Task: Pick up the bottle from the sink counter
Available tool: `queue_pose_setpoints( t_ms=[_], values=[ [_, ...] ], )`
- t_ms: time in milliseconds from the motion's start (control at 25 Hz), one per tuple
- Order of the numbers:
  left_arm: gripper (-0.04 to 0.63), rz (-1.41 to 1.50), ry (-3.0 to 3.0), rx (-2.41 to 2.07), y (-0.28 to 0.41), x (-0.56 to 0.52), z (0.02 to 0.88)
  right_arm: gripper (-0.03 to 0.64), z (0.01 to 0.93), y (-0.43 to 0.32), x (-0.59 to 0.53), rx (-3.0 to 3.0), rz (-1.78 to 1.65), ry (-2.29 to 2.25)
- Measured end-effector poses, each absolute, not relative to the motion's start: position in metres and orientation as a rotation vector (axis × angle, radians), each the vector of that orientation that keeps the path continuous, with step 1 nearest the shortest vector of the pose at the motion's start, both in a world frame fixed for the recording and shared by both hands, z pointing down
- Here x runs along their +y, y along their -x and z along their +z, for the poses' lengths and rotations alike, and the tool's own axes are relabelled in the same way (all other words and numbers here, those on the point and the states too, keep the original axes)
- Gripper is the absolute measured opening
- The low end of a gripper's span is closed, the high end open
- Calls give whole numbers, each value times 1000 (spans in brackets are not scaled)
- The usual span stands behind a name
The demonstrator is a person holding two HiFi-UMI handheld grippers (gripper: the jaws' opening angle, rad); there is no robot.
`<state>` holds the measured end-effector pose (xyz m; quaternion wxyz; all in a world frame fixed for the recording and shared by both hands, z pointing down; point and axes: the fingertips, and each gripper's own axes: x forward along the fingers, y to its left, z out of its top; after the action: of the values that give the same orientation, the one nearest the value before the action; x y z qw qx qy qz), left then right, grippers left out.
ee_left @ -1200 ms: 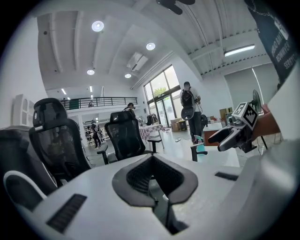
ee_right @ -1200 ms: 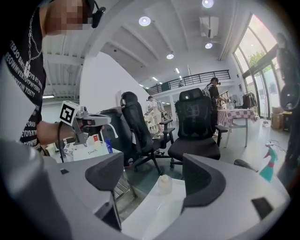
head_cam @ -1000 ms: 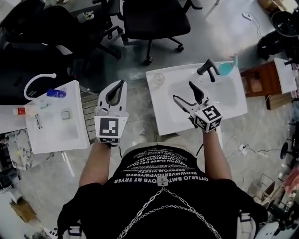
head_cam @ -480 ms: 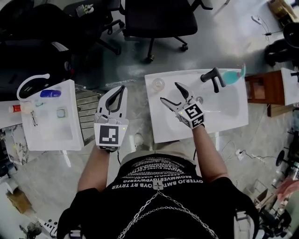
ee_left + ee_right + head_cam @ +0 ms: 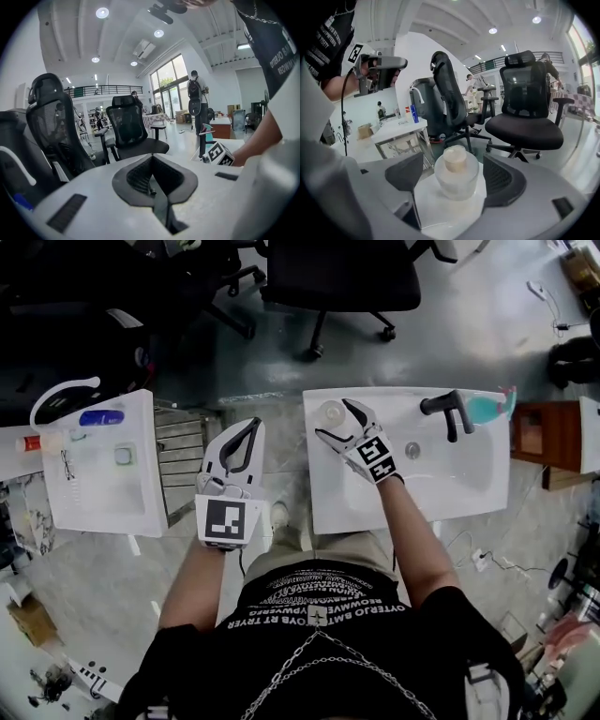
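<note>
A small clear bottle (image 5: 332,412) with a pale cap stands upright on the far left corner of the white sink counter (image 5: 323,493). My right gripper (image 5: 337,424) is open, one jaw on each side of the bottle. In the right gripper view the bottle (image 5: 456,176) sits between the dark pads (image 5: 504,180) with a gap on both sides. My left gripper (image 5: 249,426) hangs over the floor to the left of the sink; it is shut and holds nothing. Seen in the left gripper view, the left gripper (image 5: 152,156) has its tips together.
A black faucet (image 5: 448,411) and a teal object (image 5: 489,409) stand at the sink's far right, behind the basin (image 5: 441,465). Another white sink unit (image 5: 103,484) at left carries a blue bottle (image 5: 98,417). A black office chair (image 5: 347,277) stands beyond the sink.
My right gripper has swung left from over the basin to the counter's corner, and its jaws now flank the bottle. The left gripper has hardly moved.
</note>
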<state>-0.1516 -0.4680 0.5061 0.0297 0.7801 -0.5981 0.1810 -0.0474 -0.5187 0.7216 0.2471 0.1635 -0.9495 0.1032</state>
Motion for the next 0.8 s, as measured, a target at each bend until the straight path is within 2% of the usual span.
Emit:
queue_pose_setpoints(
  t_ms=[400, 520, 800],
  values=[
    [5, 567, -2288, -1881, 170, -447, 523, 370, 764, 66, -528, -2494, 250, -457],
    [5, 547, -2284, -1887, 168, -438, 520, 333, 775, 65, -532, -2439, 218, -507],
    [6, 536, -2310, -1895, 167, -416, 499, 334, 745, 49, -518, -2439, 272, -555]
  ],
)
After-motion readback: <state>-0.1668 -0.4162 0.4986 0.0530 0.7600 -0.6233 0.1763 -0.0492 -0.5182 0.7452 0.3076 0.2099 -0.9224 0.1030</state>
